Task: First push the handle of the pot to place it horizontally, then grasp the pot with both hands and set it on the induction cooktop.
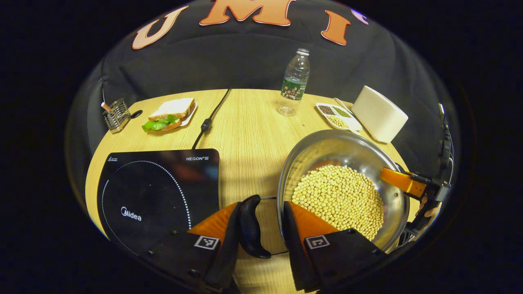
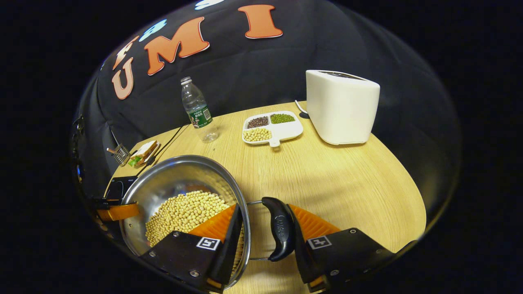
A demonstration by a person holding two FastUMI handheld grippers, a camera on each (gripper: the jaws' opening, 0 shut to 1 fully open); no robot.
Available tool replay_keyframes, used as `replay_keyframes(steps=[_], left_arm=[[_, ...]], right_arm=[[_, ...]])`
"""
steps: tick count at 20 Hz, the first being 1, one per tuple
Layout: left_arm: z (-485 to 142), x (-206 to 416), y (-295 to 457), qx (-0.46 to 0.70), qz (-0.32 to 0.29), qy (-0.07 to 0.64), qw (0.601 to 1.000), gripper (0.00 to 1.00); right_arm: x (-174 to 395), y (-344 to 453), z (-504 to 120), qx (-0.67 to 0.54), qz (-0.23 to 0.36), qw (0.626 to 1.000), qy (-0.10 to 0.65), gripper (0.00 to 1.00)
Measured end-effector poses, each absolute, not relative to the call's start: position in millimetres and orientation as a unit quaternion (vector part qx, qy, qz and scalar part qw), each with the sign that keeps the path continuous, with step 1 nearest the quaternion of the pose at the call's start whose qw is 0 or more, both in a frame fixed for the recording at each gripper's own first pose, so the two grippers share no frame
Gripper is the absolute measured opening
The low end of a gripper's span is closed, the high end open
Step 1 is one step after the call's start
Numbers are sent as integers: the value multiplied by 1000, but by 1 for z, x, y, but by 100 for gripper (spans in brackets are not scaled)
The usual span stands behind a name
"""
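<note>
Pot (image 1: 343,188) of beans sits on the counter (image 1: 245,126), just right of the cooktop (image 1: 159,196), not yet on it. Both handles lie horizontal. Left gripper (image 1: 261,220) and right gripper (image 2: 261,228) each straddle a handle, fingers spread, not clenched. Grasp, lift and transfer remain.

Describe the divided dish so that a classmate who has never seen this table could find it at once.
Start at the white toaster at the table's far edge. Beside it, toward the water bottle, lies the divided dish. It is white, with three compartments holding dark, green and pale yellow beans.
</note>
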State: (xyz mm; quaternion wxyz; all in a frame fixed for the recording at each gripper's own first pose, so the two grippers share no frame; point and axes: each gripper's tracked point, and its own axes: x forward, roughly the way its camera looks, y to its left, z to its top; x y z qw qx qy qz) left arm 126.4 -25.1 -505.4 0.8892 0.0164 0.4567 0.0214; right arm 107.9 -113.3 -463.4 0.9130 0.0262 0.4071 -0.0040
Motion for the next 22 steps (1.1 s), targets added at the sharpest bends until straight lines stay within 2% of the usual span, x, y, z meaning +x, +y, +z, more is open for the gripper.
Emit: replay_keyframes(steps=[2, 5, 7, 9, 10, 11, 14, 15, 16, 17, 18, 19, 21, 22], left_arm=[[-505, 123, -29, 15, 26, 460, 887, 58], [-500, 114, -33, 12, 23, 466, 884, 53], [-488, 114, -32, 18, 19, 453, 891, 53], [-472, 112, -30, 23, 18, 443, 896, 54], [-464, 111, -28, 25, 18, 443, 896, 55], [-458, 108, -24, 25, 18, 442, 896, 53], [-437, 97, -7, 20, 23, 443, 896, 53], [-430, 94, 1, 22, 24, 441, 897, 57], [-423, 90, 9, 24, 28, 438, 898, 55], [-416, 87, 17, 26, 29, 436, 899, 53], [-408, 82, 27, 27, 33, 436, 899, 55], [-401, 76, 37, 30, 35, 436, 899, 57], [-387, 69, 58, 32, 43, 433, 900, 52], [-380, 66, 68, 33, 47, 430, 901, 53]], right_arm=[[105, -113, -461, 44, -9, 911, 410, 56], [96, -114, -456, 46, -14, 911, 410, 58], [94, -113, -443, 54, -17, 914, 401, 58], [93, -107, -431, 67, -16, 916, 394, 53], [91, -103, -426, 68, -15, 917, 393, 57], [89, -98, -420, 69, -14, 918, 390, 58], [83, -77, -405, 70, -6, 920, 387, 57], [82, -68, -400, 72, -2, 920, 386, 57], [80, -59, -395, 73, 2, 920, 385, 57], [78, -49, -391, 73, 6, 921, 384, 53], [77, -38, -388, 73, 11, 921, 383, 57], [76, -27, -386, 73, 16, 921, 383, 57], [74, -3, -379, 74, 27, 921, 381, 57], [72, 9, -377, 75, 31, 921, 381, 53]])
